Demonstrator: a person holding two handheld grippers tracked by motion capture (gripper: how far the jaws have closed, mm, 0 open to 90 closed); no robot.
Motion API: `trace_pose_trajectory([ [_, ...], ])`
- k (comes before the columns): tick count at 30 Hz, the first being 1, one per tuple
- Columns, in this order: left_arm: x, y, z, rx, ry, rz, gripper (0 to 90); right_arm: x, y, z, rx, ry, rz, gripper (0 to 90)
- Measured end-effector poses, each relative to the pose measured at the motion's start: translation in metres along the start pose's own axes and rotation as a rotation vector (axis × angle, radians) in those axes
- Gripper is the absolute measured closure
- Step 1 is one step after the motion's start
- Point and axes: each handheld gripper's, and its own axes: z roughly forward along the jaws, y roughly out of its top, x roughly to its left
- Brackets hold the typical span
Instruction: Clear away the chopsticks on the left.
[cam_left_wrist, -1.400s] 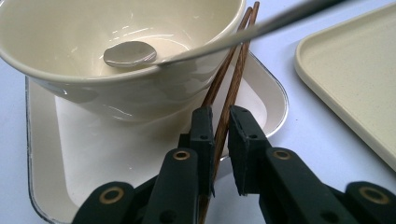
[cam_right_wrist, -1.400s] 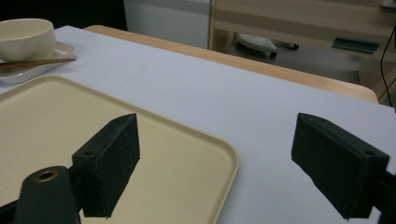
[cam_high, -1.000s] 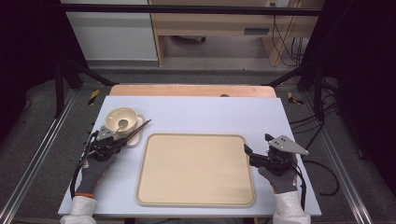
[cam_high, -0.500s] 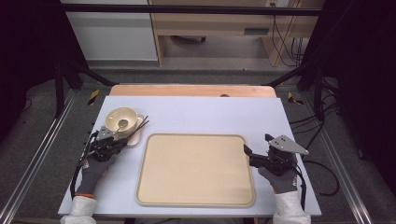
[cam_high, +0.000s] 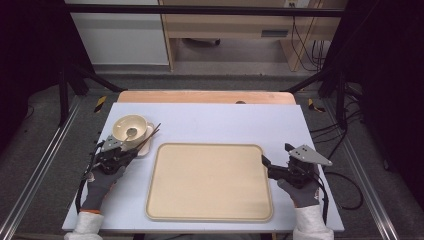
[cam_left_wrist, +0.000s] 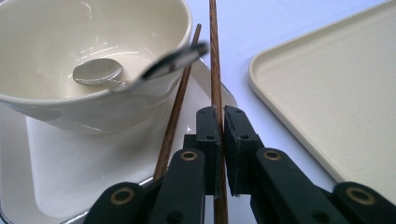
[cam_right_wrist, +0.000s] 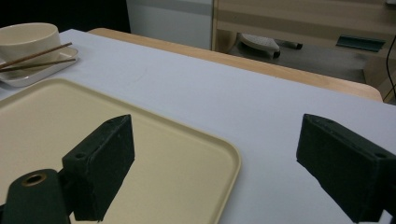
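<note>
A cream bowl (cam_high: 131, 128) with a metal spoon (cam_left_wrist: 98, 72) in it stands on a small white dish (cam_left_wrist: 70, 172) at the table's left. Two brown chopsticks (cam_high: 149, 135) lean over the dish beside the bowl. My left gripper (cam_left_wrist: 223, 126) is shut on one chopstick (cam_left_wrist: 215, 70); the other chopstick (cam_left_wrist: 180, 98) lies loose just to its left. A large beige tray (cam_high: 210, 182) lies at the centre. My right gripper (cam_right_wrist: 217, 135) stands open at the tray's right edge (cam_right_wrist: 229, 163), with nothing between its jaws.
The white tabletop (cam_high: 225, 125) has free room behind the tray. A wooden strip (cam_high: 205, 96) runs along the far edge. Black frame rails (cam_high: 345, 100) and cables stand off both sides.
The chopsticks' far tips by the bowl have shifted slightly. The right gripper has stayed where it was.
</note>
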Motion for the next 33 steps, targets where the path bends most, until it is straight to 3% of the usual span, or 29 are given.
trace_pose_trajectory([
  [9,-0.018,0.005,-0.011,-0.019,-0.013,0.025,85.1,-0.001,0.0,-0.001,-0.005,0.004,0.005,9.3],
  [19,-0.036,0.009,-0.03,-0.057,-0.013,0.011,85.1,-0.003,0.001,-0.003,-0.016,0.006,0.014,8.7],
  [28,-0.064,0.021,-0.04,-0.089,-0.004,0.036,85.1,-0.004,0.0,-0.003,-0.014,0.003,0.019,8.6],
  [33,-0.078,0.027,-0.045,-0.117,-0.002,0.023,85.1,-0.004,0.0,-0.003,-0.016,0.002,0.019,8.4],
])
